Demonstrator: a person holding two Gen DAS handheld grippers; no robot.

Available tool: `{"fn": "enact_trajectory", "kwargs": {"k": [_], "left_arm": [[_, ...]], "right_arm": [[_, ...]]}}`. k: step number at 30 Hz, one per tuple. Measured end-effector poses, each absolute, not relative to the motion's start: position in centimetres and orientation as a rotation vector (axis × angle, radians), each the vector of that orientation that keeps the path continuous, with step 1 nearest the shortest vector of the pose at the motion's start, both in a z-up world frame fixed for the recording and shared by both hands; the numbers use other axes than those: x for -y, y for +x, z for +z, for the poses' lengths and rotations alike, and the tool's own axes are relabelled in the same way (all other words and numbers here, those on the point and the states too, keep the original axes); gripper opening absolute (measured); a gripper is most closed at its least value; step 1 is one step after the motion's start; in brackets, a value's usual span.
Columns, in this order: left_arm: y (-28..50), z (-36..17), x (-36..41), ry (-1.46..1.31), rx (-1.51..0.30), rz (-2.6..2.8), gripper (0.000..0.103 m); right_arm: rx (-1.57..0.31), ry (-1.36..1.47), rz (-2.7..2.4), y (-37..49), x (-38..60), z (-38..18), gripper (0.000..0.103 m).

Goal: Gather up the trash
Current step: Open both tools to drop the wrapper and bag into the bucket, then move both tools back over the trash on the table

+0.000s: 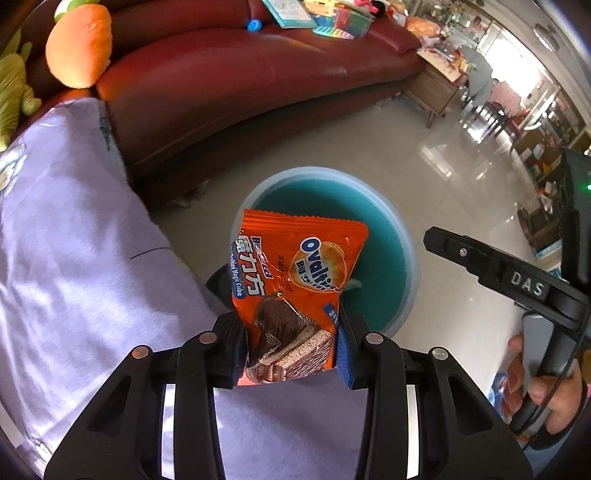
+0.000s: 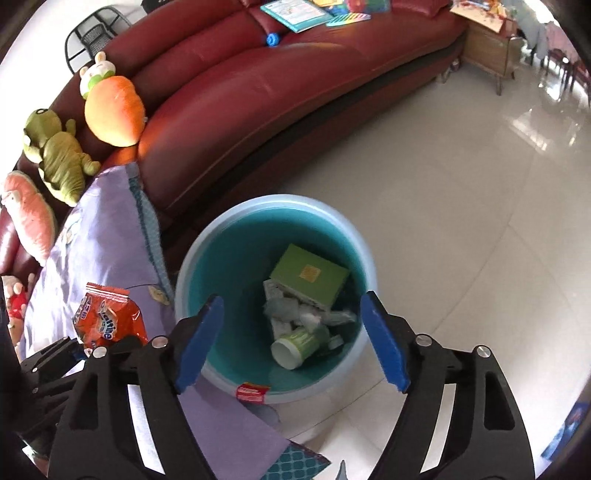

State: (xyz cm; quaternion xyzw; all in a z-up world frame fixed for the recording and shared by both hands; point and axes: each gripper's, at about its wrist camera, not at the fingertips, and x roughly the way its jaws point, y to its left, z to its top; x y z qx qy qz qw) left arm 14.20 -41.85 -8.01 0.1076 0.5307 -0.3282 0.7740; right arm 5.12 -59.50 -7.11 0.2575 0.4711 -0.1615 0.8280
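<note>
Our left tool is clenched on an orange Ovaltine wafer wrapper, its blue pads pressing the wrapper's lower end while the rest stands up over the near rim of the bin. Our right tool is released, its blue pads spread wide with nothing between them, poised above the bin's mouth. The right hand grips that tool's handle.

Inside the teal bin we see a green box, a green-and-white paper cup on its side and some crumpled pale paper. A small red packet lies on the bin's near rim.

The bin stands on a glossy pale tiled floor, just beside a lilac cloth. Behind it runs a dark red leather sofa with a plush carrot, a green plush toy, booklets and a blue cap-like thing. A wooden cabinet stands at the sofa's far end.
</note>
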Motion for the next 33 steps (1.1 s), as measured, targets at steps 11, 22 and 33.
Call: {"fn": "enact_trajectory", "kwargs": {"k": [11, 22, 33], "left_arm": [[13.9, -8.7, 44.1, 0.269, -1.112, -0.704, 0.085], [14.0, -8.0, 41.0, 0.222, -1.13, -0.674, 0.088], [13.0, -6.0, 35.4, 0.158, -1.115, -0.628, 0.089]], "right_arm": [[-1.004, 0.506, -0.404, 4.5, 60.0, -6.5, 0.078], [-1.016, 0.47, -0.391, 4.6, 58.4, -5.4, 0.078], [-1.015, 0.421, -0.352, 4.4, 54.8, -3.3, 0.078]]}}
